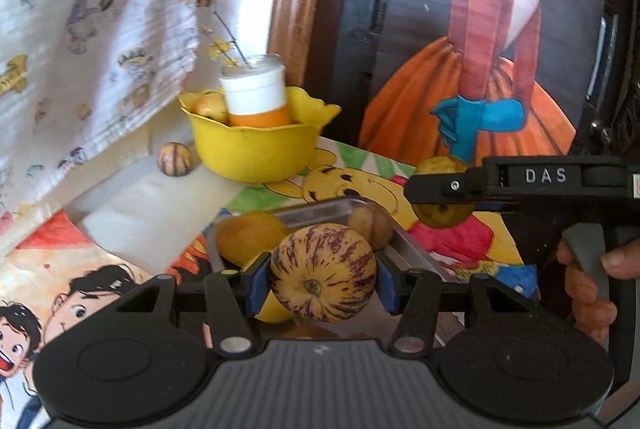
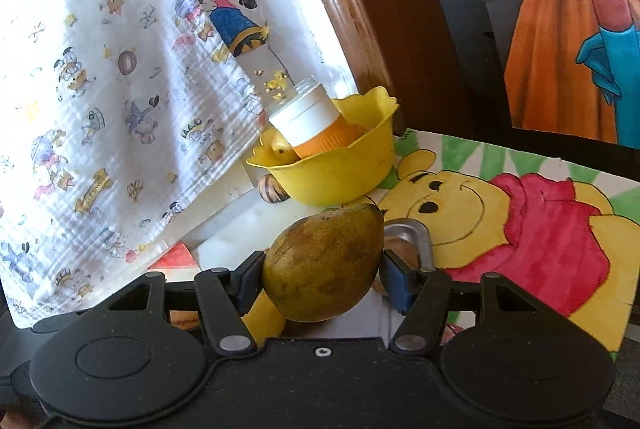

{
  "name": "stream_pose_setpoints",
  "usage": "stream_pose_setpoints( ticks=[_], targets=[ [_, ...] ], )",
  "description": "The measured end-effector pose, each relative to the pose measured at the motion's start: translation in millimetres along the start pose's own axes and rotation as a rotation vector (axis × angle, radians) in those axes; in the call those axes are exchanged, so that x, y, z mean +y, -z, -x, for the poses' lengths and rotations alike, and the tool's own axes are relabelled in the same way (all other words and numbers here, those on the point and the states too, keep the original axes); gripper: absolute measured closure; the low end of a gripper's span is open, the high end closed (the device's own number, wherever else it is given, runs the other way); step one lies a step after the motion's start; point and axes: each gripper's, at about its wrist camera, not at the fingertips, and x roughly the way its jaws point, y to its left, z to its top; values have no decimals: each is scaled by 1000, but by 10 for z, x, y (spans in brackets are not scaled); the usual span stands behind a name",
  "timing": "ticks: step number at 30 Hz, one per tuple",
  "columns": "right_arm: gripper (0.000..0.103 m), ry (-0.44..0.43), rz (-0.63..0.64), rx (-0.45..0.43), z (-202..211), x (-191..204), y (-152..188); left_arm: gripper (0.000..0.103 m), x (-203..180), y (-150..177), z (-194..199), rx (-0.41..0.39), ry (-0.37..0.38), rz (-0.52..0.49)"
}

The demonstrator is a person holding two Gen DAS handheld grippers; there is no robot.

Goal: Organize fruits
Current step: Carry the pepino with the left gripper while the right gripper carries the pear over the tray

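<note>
My left gripper (image 1: 323,283) is shut on a round yellow fruit with purple streaks (image 1: 323,272), held above a metal tray (image 1: 320,213). In the tray lie an orange-yellow fruit (image 1: 250,235) and a small brown one (image 1: 370,223). My right gripper (image 2: 322,275) is shut on a brownish-green pear (image 2: 326,265); it also shows from the side in the left wrist view, the right gripper (image 1: 440,189) with the pear (image 1: 442,215) in it. A yellow bowl (image 1: 256,149) (image 2: 340,173) at the back holds a white-capped orange bottle (image 1: 256,97) (image 2: 316,129) and a pale fruit (image 1: 210,105) (image 2: 282,149).
A small striped fruit (image 1: 175,159) (image 2: 272,189) lies on the table beside the bowl. A printed white cloth (image 1: 92,29) (image 2: 112,89) hangs at the left. A cartoon bear mat (image 2: 520,229) covers the table. A person's hand (image 1: 588,281) grips the right tool's trigger.
</note>
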Motion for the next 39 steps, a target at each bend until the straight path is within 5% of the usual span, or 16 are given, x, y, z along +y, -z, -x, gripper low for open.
stream_pose_setpoints(
  ticks=[39],
  targets=[
    [40,19,12,47,8,-372,348,45,-659,561,-110,120,75,-114]
  ],
)
